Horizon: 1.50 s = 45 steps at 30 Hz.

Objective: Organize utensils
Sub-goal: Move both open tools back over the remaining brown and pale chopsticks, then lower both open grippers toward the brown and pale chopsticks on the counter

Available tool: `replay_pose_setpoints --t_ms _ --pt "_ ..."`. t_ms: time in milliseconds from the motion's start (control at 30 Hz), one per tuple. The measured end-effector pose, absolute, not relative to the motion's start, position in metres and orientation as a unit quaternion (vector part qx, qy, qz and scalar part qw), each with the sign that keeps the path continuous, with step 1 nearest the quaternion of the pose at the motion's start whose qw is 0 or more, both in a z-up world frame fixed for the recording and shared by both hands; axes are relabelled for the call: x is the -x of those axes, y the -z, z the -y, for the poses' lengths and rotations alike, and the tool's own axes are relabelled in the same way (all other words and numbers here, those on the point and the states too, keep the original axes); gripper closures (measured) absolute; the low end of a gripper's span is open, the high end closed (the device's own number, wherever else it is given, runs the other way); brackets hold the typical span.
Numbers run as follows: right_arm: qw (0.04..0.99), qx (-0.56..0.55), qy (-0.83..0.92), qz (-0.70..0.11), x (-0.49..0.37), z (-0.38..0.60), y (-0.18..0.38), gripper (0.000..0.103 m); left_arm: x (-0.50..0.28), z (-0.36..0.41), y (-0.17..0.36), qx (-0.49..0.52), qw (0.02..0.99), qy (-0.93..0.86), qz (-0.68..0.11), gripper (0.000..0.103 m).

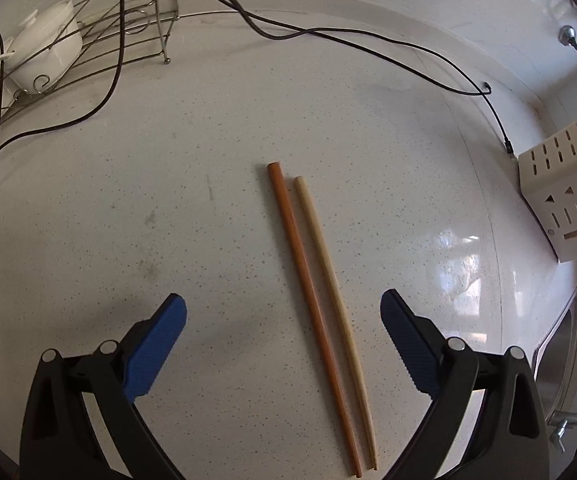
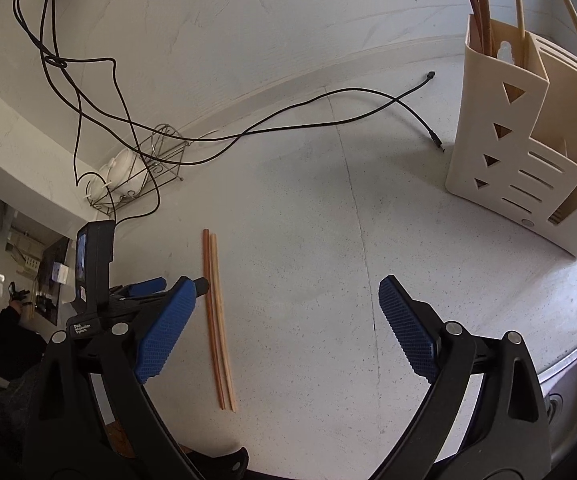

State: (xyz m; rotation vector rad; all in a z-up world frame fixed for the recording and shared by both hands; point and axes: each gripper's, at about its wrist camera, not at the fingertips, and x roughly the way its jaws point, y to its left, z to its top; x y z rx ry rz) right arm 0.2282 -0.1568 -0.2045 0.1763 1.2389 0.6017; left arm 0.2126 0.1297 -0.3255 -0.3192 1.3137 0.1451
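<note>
Your left gripper (image 1: 283, 312) points steeply down at the speckled white countertop (image 1: 192, 184). Its jaws stand wide and hold nothing. Two chopsticks lie on the counter in the gap between the blue pads (image 1: 156, 348), touched by neither: a reddish-brown chopstick (image 1: 308, 300) and a pale chopstick (image 1: 332, 300) just to its right. They lie side by side, close together, thick ends away from you and tips toward the bottom of the view.

Your right gripper (image 2: 284, 320) is also spread wide with nothing between its pads. In its view the same pair lies to the left of the gap, just beside the left pad (image 2: 164, 332), with the other gripper's blue tip near the chopsticks' upper half.

The cream utensil holder (image 2: 500, 140) stands upright at the right, well apart from the pair on the counter. Several long sticks (image 2: 484, 4) already stand in its compartments.

Black cables (image 1: 328, 36) trail across the back of the counter. A wire dish rack (image 1: 128, 28) with white bowls (image 1: 48, 44) sits at the far left. The rim of a steel sink (image 1: 564, 352) shows at the right edge.
</note>
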Motion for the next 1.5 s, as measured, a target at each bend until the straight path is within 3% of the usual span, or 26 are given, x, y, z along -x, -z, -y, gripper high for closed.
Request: replay_pose_setpoints --t_ms 700,1367,1500 --pt "0.756 -0.08 -0.284 -0.584 -0.237 0.161 0.226 0.014 -0.231 -0.141 0.354 0.164 0.702 -0.141 -0.678 0.007" --pt "0.713 0.058 -0.337 -0.613 -0.21 0.069 0.252 0.015 -0.274 -0.148 0.378 0.162 0.654 -0.144 -0.725 0.006" --pt "0.695 0.097 -0.337 -0.628 -0.199 0.041 0.269 0.024 -0.263 -0.155 0.374 0.162 0.654 -0.144 -0.724 0.006"
